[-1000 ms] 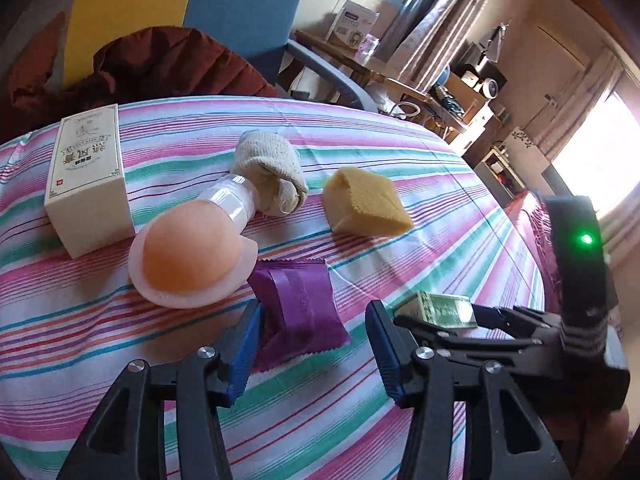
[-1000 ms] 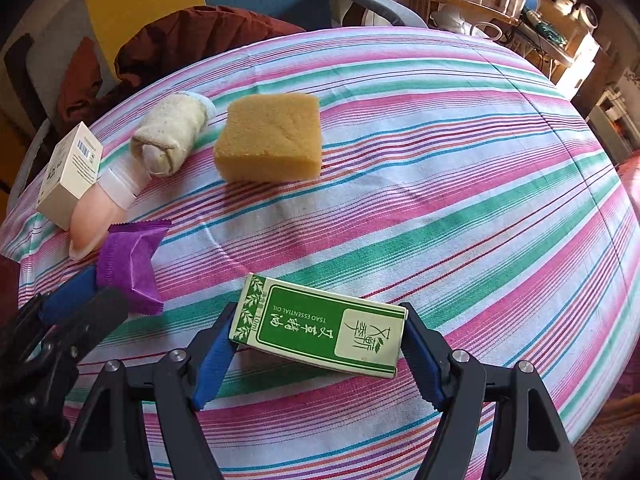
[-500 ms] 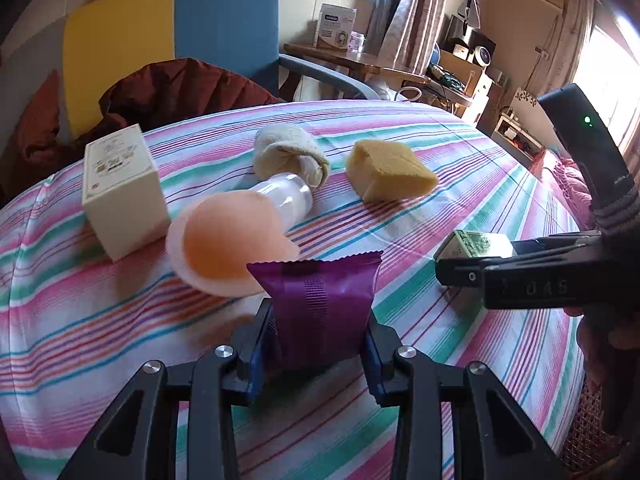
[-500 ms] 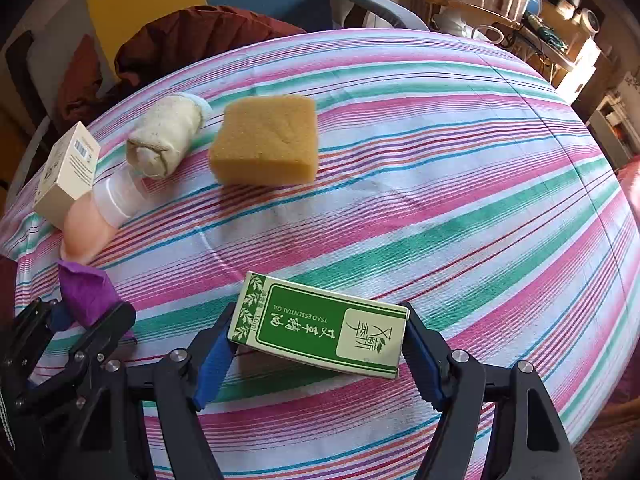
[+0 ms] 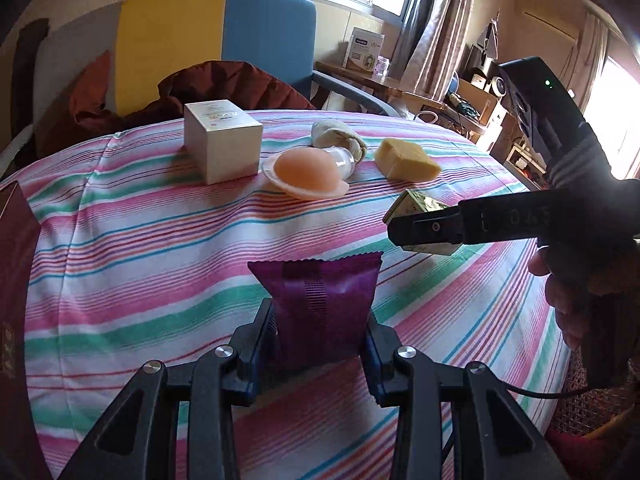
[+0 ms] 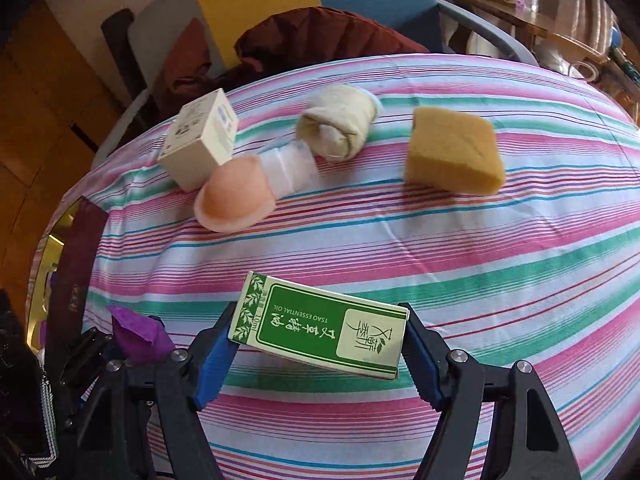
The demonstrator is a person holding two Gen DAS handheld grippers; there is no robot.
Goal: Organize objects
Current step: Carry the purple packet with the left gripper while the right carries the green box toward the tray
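Observation:
My left gripper (image 5: 320, 332) is shut on a purple packet (image 5: 320, 304) and holds it above the striped tablecloth (image 5: 160, 240); the packet also shows in the right wrist view (image 6: 138, 334). My right gripper (image 6: 316, 344) is shut on a green and white essential oil box (image 6: 320, 330), lifted off the table; the box also shows in the left wrist view (image 5: 420, 206). On the cloth lie a white carton (image 5: 222, 146), a peach silicone cup with a clear bottle (image 5: 306, 174), a rolled beige cloth (image 5: 338, 136) and a yellow sponge (image 5: 406, 160).
A dark red box (image 5: 14, 280) stands at the table's left edge. A blue and yellow chair (image 5: 216, 44) with a dark red garment (image 5: 224, 84) is behind the table. Shelves and a side table stand at the far right.
My left gripper closed on the purple packet and lifted it up and back from the table. My right gripper rose with the green box still in it.

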